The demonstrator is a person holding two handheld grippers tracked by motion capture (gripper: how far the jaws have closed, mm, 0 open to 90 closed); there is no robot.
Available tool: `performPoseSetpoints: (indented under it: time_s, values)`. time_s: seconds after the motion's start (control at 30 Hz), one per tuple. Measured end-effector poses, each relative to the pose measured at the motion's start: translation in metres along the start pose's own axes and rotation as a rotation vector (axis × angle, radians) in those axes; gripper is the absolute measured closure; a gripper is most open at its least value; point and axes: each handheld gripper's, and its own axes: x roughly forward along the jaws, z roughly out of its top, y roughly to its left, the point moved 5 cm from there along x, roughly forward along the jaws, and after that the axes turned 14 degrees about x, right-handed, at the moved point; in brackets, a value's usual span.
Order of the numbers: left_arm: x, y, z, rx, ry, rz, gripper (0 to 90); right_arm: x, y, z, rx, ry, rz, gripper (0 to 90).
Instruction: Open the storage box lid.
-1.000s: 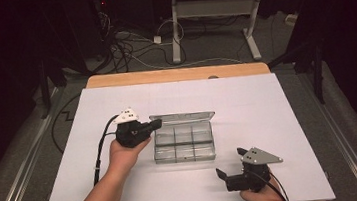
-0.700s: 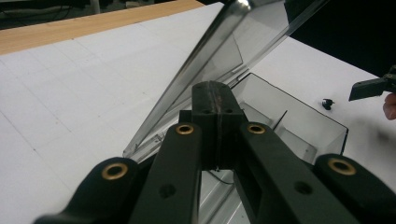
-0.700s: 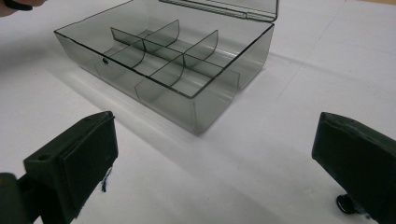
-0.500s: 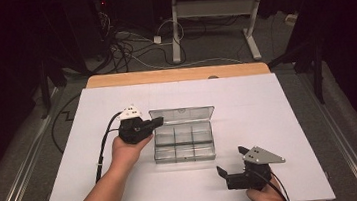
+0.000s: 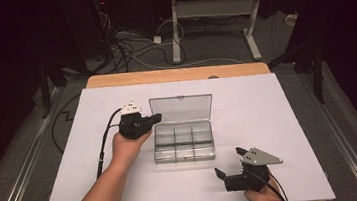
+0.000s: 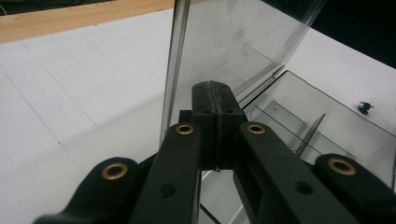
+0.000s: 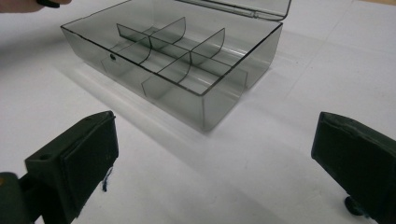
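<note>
Two grippers are working at the white table: the left gripper, jaws clenched together on nothing, is resting beside the raised lid of the clear compartment box lying mid-table, while the right gripper is sitting released near the box's corner.

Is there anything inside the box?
No, in the right gripper view every compartment of the clear box is bare, with just the dividers showing.
</note>
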Motion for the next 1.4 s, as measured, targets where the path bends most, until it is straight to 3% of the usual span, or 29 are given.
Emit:
performPoseSetpoints:
  time_s: [0.23,0.37,0.47,0.63,0.8,1.0,1.13,1.27,1.4]
  values:
    - [0.009,0.015,-0.006,-0.029,0.005,0.019,87.4,0.000,0.002,-0.001,-0.022,0.003,0.007,1.5]
    - [0.006,0.012,-0.008,-0.016,0.011,-0.003,87.4,-0.001,0.003,0.000,-0.013,-0.007,0.018,1.5]
    - [-0.007,0.007,-0.006,-0.017,-0.006,-0.017,87.4,0.001,0.002,0.001,-0.018,-0.004,0.016,1.5]
    - [-0.042,0.000,-0.020,0.012,0.007,-0.025,87.3,0.000,0.000,0.002,0.015,-0.019,0.008,1.9]
    - [-0.073,0.002,-0.039,0.022,0.044,-0.016,87.3,0.004,0.003,0.001,0.002,-0.009,0.012,1.4]
    - [-0.106,0.005,-0.052,0.026,0.029,-0.005,87.2,0.012,0.008,0.002,-0.010,0.005,0.031,0.6]
    - [-0.115,-0.001,-0.057,0.049,0.025,-0.005,86.7,0.012,0.010,0.002,-0.023,0.005,0.038,0.4]
    - [-0.115,0.001,-0.060,0.072,0.035,0.011,76.5,0.011,0.009,0.004,-0.026,0.007,0.032,0.4]
    - [-0.119,0.004,-0.056,0.066,0.011,0.016,62.3,0.006,0.008,0.006,-0.011,-0.010,0.037,0.4]
